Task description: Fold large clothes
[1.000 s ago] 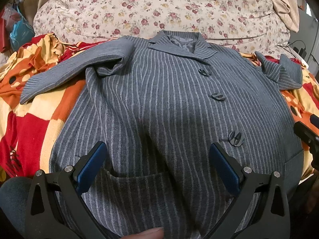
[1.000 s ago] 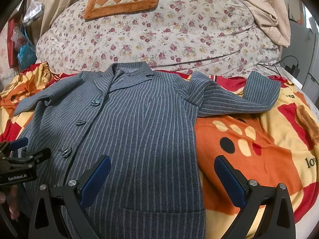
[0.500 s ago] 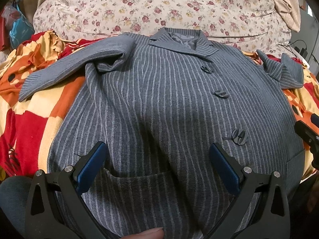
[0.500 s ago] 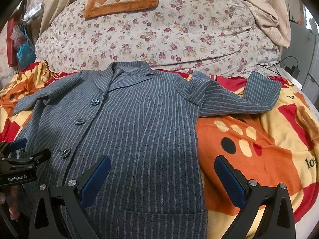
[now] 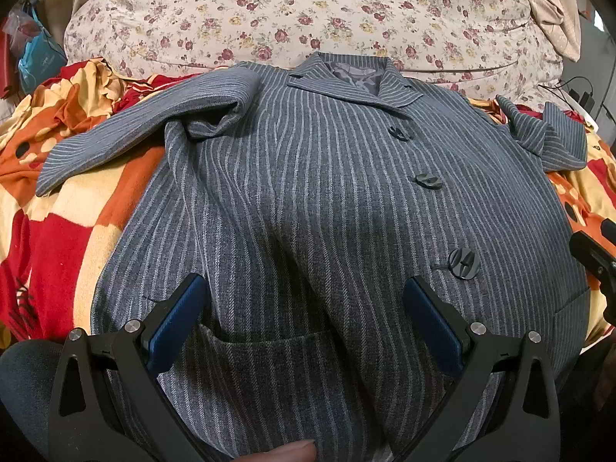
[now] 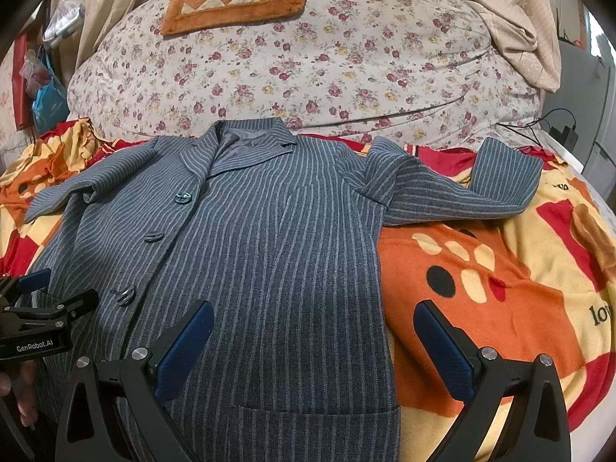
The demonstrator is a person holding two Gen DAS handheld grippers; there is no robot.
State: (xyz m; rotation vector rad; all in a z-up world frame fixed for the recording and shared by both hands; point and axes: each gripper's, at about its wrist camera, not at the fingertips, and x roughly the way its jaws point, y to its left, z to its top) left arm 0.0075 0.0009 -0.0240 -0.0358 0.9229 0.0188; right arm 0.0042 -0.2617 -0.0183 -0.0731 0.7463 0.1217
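Coat [image 5: 308,200] grey w/ pale pinstripes; blanket [image 6: 500,269] red/orange/yellow; duvet [image 6: 346,57] cream floral; pads [image 5: 173,323] blue.

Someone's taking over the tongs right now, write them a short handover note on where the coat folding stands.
Left tongs: open, empty, over the coat's lower front by the pocket.
Right tongs: open, empty, straddling the coat's side edge near the hem.
Grey pinstriped coat: lies face up and buttoned on the orange and red blanket, collar toward the floral quilt. Both sleeves are spread outward.
Done: coat laid out.
Left: every fold; probably sleeves in first, then the body.
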